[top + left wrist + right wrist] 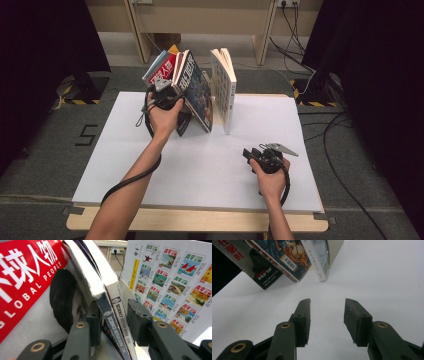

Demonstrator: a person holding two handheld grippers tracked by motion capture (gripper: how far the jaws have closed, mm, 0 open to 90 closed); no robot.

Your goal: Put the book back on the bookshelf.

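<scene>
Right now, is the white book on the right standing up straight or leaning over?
Standing up straight. The white book rests on its bottom edge on the table, apart from the leaning magazines beside it.

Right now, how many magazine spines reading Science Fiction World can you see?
2. Both lean side by side between the jaws of the left gripper: a dark spine nearer its left jaw, a white spine beside it. More copies may be hidden behind the red magazine.

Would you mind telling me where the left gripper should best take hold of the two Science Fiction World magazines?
Grip the two Science Fiction World magazines at their spines, low down, coming from the person's side. They lean with their narrow spines facing the left gripper, whose jaws already straddle both, so they can be pinched together as one.
</scene>
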